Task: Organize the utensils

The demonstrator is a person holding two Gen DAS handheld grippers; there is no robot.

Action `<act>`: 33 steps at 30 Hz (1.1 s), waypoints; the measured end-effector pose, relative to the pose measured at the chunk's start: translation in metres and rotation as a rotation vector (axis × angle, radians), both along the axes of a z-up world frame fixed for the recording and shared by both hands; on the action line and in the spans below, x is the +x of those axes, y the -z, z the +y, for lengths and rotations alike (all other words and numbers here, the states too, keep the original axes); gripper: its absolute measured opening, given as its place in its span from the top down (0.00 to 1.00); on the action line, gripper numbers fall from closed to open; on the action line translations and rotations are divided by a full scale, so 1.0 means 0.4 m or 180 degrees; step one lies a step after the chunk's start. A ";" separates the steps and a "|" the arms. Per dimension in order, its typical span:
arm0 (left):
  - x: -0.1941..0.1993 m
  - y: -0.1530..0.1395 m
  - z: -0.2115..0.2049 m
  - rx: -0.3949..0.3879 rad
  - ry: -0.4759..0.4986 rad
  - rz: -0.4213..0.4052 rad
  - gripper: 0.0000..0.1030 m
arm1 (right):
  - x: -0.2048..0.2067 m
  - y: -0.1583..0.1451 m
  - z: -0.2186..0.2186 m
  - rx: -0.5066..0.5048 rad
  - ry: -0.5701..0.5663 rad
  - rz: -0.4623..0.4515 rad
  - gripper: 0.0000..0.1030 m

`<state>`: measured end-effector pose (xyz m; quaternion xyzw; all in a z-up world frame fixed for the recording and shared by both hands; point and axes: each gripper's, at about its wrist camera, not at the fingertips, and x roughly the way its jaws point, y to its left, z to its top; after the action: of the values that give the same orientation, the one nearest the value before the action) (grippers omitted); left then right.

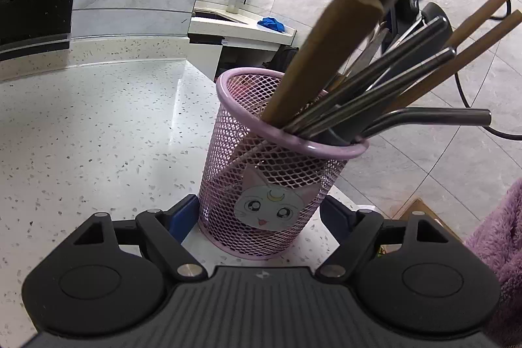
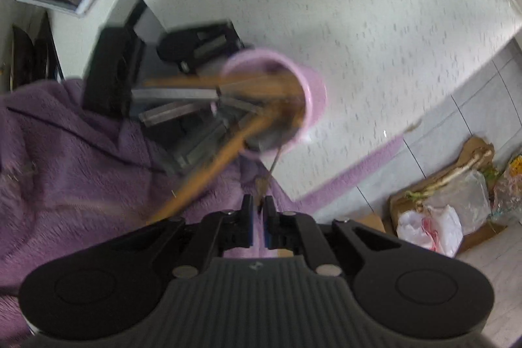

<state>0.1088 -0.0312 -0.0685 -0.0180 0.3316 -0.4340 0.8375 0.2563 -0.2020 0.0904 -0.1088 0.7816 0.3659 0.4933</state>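
My left tongs (image 1: 259, 217) clamped round base of pink mesh cup (image 1: 277, 152), steadying it on speckled surface (image 1: 98, 126). My right tongs (image 2: 259, 204) nearly together, thin utensil tip between pads, contact unclear through blur. Wood-handled utensil (image 1: 313, 70) leans in cup among steel handles (image 1: 391, 74). Step, I judge: dropping piece in. Next: part pads fully, lift clear.

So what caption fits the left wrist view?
Left gripper straddles pink mesh utensil holder packed with chopsticks.
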 end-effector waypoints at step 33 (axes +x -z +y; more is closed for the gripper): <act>-0.262 -0.123 0.090 0.0771 -0.1832 -0.0039 0.23 | -0.739 0.156 -0.007 -0.0470 0.1774 -0.3457 0.48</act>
<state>0.0038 0.0047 -0.0192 -0.0086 0.3571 -0.1366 0.9240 -0.0394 -0.2047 0.0280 -0.1052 0.4410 0.0604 0.8893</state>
